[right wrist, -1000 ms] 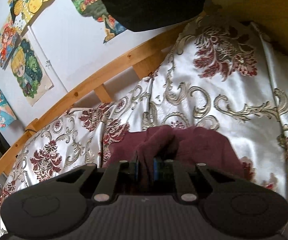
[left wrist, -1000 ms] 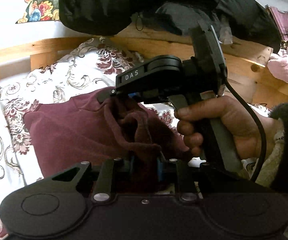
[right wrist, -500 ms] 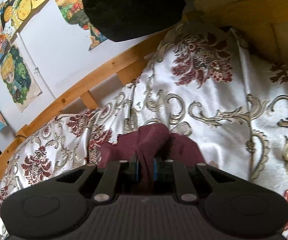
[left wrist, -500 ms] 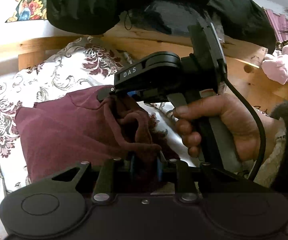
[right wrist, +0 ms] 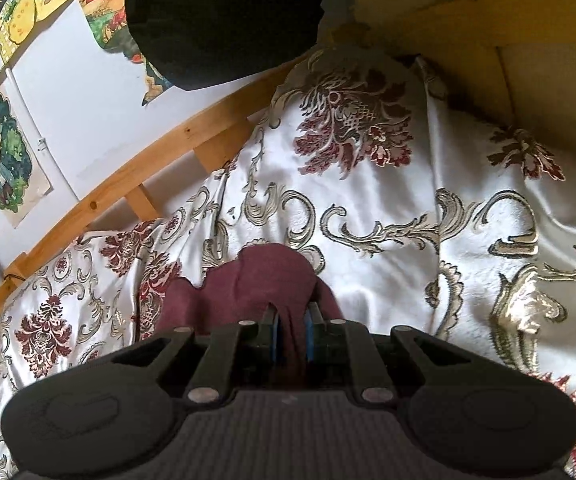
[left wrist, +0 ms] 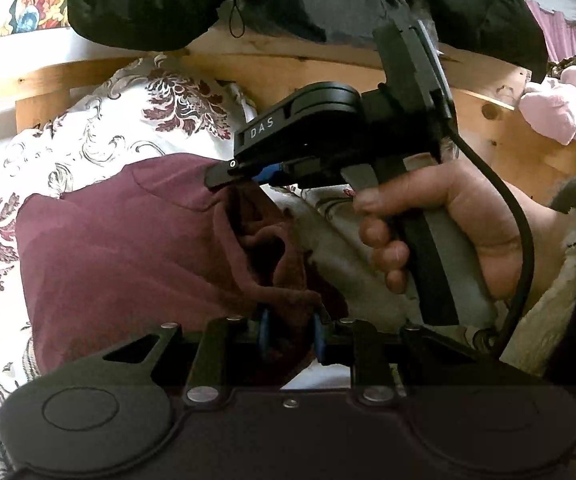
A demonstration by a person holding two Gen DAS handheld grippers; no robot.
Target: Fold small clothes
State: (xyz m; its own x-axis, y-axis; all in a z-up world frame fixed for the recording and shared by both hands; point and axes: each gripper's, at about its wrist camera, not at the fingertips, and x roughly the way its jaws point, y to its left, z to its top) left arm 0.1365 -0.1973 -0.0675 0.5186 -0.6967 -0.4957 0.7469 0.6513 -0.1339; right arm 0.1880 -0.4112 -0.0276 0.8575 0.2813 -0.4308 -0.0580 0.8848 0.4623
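- The left tongs (left wrist: pixel 290 334) are clamping a bunched edge of the maroon garment (left wrist: pixel 128 248), the blue pads pressing the cloth from both sides at the 6 o'clock edge of the left wrist view.
- The right tongs (right wrist: pixel 290 338) are gripping another fold of the same garment (right wrist: pixel 264 280), with a narrow ridge of fabric pinched between their blue pads.
- In the left wrist view, the right tongs (left wrist: pixel 244 176) are showing at about 12 o'clock from the left ones, their tips sitting on the garment's upper edge.
- A hand (left wrist: pixel 440 220) is wrapping around the handle of the right tool at 3 o'clock in that view, with a black cable (left wrist: pixel 524 240) looping past the wrist.
- The garment is lying on a bed, on a white floral bedspread (right wrist: pixel 388 272), and is spreading toward 9 o'clock in the left wrist view while its near edge is being lifted into folds between the two tools.
- A wooden bed rail (right wrist: pixel 108 188) is running from 8 toward 12 o'clock in the right wrist view.
- A black padded jacket (right wrist: pixel 224 20) is hanging at 12 o'clock above the bed.
- Colourful drawings (right wrist: pixel 4 160) are covering the wall at 10 o'clock.
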